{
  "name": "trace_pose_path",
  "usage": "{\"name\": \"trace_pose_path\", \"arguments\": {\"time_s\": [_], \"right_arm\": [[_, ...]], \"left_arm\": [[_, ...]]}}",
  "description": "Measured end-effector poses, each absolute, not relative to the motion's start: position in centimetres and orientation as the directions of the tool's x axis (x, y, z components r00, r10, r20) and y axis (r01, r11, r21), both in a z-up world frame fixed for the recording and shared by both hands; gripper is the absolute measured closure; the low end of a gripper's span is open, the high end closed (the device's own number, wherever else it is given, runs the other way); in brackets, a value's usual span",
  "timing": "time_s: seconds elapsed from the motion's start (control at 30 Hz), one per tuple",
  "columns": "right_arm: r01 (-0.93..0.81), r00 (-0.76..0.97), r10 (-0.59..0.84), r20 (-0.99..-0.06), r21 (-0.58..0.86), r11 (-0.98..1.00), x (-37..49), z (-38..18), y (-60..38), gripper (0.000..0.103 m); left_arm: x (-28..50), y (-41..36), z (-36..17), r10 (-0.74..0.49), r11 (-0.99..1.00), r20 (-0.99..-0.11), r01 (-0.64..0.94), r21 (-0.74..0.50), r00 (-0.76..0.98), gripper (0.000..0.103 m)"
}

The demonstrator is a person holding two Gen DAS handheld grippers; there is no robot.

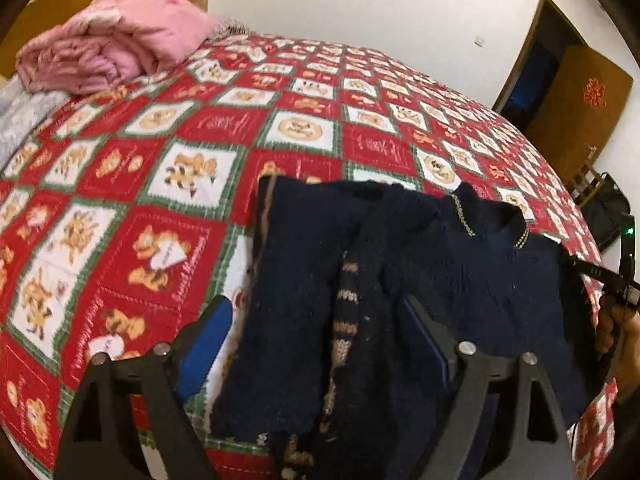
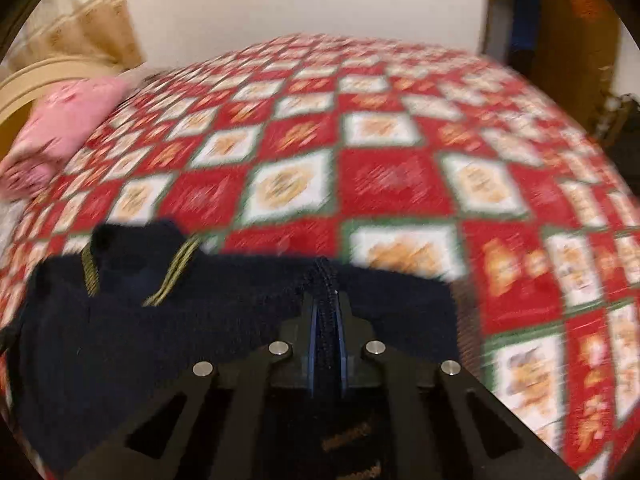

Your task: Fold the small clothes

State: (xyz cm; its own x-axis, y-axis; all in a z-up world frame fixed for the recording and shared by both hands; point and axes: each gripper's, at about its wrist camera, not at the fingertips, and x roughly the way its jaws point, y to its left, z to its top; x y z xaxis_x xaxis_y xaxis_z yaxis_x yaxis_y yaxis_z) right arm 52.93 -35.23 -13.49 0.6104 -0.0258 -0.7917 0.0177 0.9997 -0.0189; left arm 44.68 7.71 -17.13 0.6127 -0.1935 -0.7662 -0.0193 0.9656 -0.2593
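Note:
A small navy knit sweater [image 1: 472, 276] with tan-striped cuffs lies on the red checked bedspread [image 1: 224, 128]. One sleeve [image 1: 352, 280] is folded across its body. My left gripper [image 1: 320, 312] is open, its fingers wide apart on either side of the sweater's left part. In the right wrist view my right gripper [image 2: 326, 304] is shut on an edge of the sweater [image 2: 160, 328], pinching a fold of knit between its blue pads. The collar with yellow trim [image 2: 168, 280] lies to its left. That view is blurred by motion.
A folded pink quilt [image 1: 112, 48] and a grey blanket [image 1: 20, 120] lie at the bed's far left. A brown door [image 1: 576, 112] and a dark bag [image 1: 604, 212] stand beyond the bed's right edge. A wall is behind.

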Motion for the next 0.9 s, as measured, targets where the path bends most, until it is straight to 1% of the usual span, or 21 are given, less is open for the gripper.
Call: {"name": "trace_pose_path", "arguments": {"time_s": [0.07,0.1,0.13,0.17,0.23,0.27,0.3,0.33,0.37,0.43,0.5,0.6,0.67,0.77,0.83,0.87,0.9], "right_arm": [[0.081,0.61,-0.051,-0.791,-0.001,0.997,53.6,-13.5,-36.3,0.096],[0.082,0.603,-0.066,-0.795,-0.021,0.996,53.8,-13.9,-36.4,0.096],[0.075,0.607,-0.11,-0.787,-0.082,0.994,53.9,-14.5,-35.9,0.096],[0.067,0.61,-0.119,-0.783,-0.099,0.993,53.9,-14.7,-35.7,0.096],[0.045,0.634,-0.093,-0.767,-0.084,0.995,53.5,-14.8,-35.2,0.094],[0.04,0.639,-0.081,-0.765,-0.072,0.997,53.4,-14.7,-35.2,0.091],[0.042,0.64,-0.079,-0.764,-0.068,0.997,53.3,-14.6,-35.3,0.078],[0.042,0.643,-0.073,-0.762,-0.06,0.997,52.9,-14.2,-35.5,0.058],[0.041,0.649,-0.058,-0.759,-0.041,0.998,52.5,-13.8,-35.9,0.051],[0.041,0.679,-0.001,-0.734,0.036,0.999,50.6,-12.3,-37.1,0.05],[0.037,0.689,0.029,-0.724,0.075,0.996,48.4,-11.2,-38.1,0.05],[-0.022,0.677,0.098,-0.73,0.113,0.993,44.9,-10.8,-38.3,0.05],[-0.076,0.654,0.138,-0.743,0.116,0.99,42.0,-11.1,-37.6,0.05],[-0.188,0.596,0.213,-0.774,0.123,0.974,38.0,-12.6,-36.5,0.05],[-0.204,0.544,0.184,-0.819,0.084,0.975,36.2,-14.6,-36.2,0.051],[-0.19,0.526,0.159,-0.836,0.067,0.979,35.7,-15.7,-36.5,0.05],[-0.191,0.535,0.157,-0.83,0.062,0.98,35.3,-16.0,-36.7,0.05]], "left_arm": [[44.6,7.7,-17.2,-0.186,0.967,-0.767,-0.021,-0.252,0.614,0.016],[44.6,7.6,-17.2,-0.177,0.97,-0.769,-0.024,-0.242,0.614,0.016],[44.5,7.5,-17.4,-0.166,0.973,-0.774,-0.027,-0.23,0.612,0.016],[44.5,7.4,-17.7,-0.151,0.976,-0.781,-0.034,-0.215,0.606,0.016],[44.4,7.3,-18.5,-0.152,0.975,-0.795,-0.042,-0.217,0.588,0.016],[44.3,7.3,-18.7,-0.152,0.974,-0.801,-0.048,-0.22,0.579,0.016],[44.0,7.4,-18.5,-0.146,0.973,-0.8,-0.059,-0.221,0.582,0.016],[43.8,7.4,-18.2,-0.145,0.972,-0.793,-0.063,-0.225,0.591,0.016],[43.5,7.4,-17.3,-0.144,0.972,-0.777,-0.061,-0.228,0.613,0.016],[43.1,7.2,-15.9,-0.123,0.977,-0.753,-0.054,-0.206,0.647,0.016],[43.7,6.4,-14.7,-0.111,0.983,-0.74,-0.038,-0.182,0.663,0.014],[45.7,5.2,-14.3,-0.112,0.986,-0.75,-0.022,-0.166,0.652,0.013],[47.2,4.4,-14.8,-0.09,0.987,-0.763,-0.044,-0.153,0.64,0.013],[49.2,3.1,-15.8,0.017,0.994,-0.782,-0.093,-0.052,0.623,0.013],[50.7,3.2,-17.4,0.112,0.989,-0.803,-0.142,0.034,0.585,0.013],[51.1,3.7,-18.3,0.14,0.985,-0.815,-0.166,0.054,0.563,0.012],[51.2,4.2,-18.9,0.135,0.984,-0.822,-0.175,0.043,0.554,0.01]]}}
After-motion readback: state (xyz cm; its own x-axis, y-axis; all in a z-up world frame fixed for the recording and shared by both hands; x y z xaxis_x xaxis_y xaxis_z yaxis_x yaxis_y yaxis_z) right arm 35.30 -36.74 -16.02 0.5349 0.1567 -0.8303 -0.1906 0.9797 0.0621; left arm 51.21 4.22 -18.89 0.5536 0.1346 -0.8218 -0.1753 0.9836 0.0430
